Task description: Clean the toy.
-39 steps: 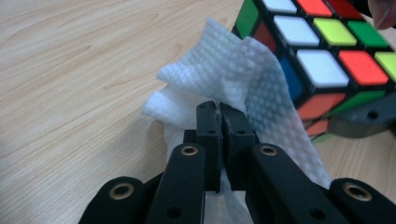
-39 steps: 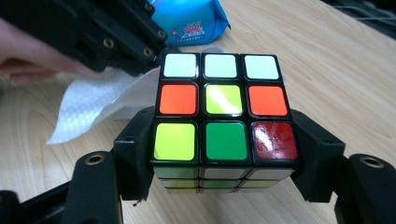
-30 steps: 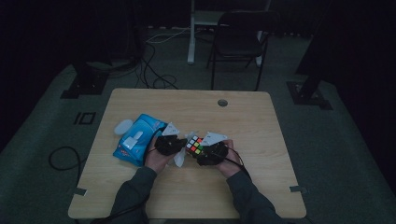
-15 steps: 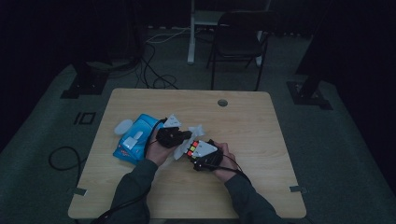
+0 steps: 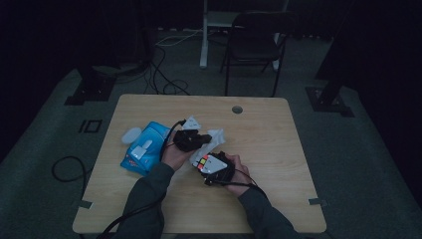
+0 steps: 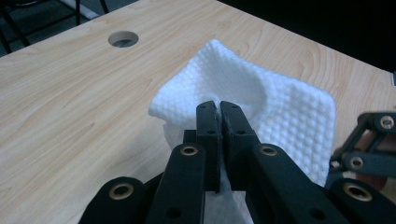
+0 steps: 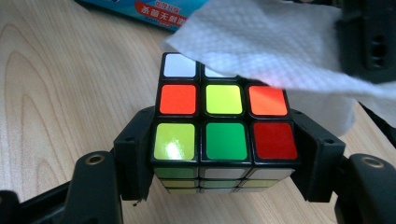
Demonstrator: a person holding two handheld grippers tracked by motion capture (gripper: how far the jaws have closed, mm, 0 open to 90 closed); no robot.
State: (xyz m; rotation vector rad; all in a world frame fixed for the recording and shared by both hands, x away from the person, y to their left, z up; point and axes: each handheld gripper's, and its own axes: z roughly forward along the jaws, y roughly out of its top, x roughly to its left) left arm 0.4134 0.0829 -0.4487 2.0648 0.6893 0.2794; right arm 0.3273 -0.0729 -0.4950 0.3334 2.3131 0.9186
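Observation:
A scrambled colour cube point(image 7: 224, 133) sits clamped between the jaws of my right gripper point(image 7: 224, 154), which is shut on its two sides; in the high view the cube point(image 5: 205, 162) is near the table's middle. My left gripper point(image 6: 218, 112) is shut on a white textured wipe point(image 6: 285, 116), which hangs from its tips. In the right gripper view that wipe point(image 7: 261, 42) drapes over the cube's far edge. From above, the left gripper point(image 5: 201, 140) is just left of and behind the right gripper point(image 5: 215, 168), with the wipe point(image 5: 215, 137) spread between them.
A blue pack of wet wipes point(image 5: 144, 152) lies to the left on the wooden table point(image 5: 268, 134), with a small white lid point(image 5: 132, 134) beside it. A round cable hole point(image 5: 237, 109) is near the far edge. A black chair point(image 5: 254, 45) stands beyond the table.
The left gripper has lifted and moved away with the wipe. The right hand has shifted toward the person with the cube and turned it.

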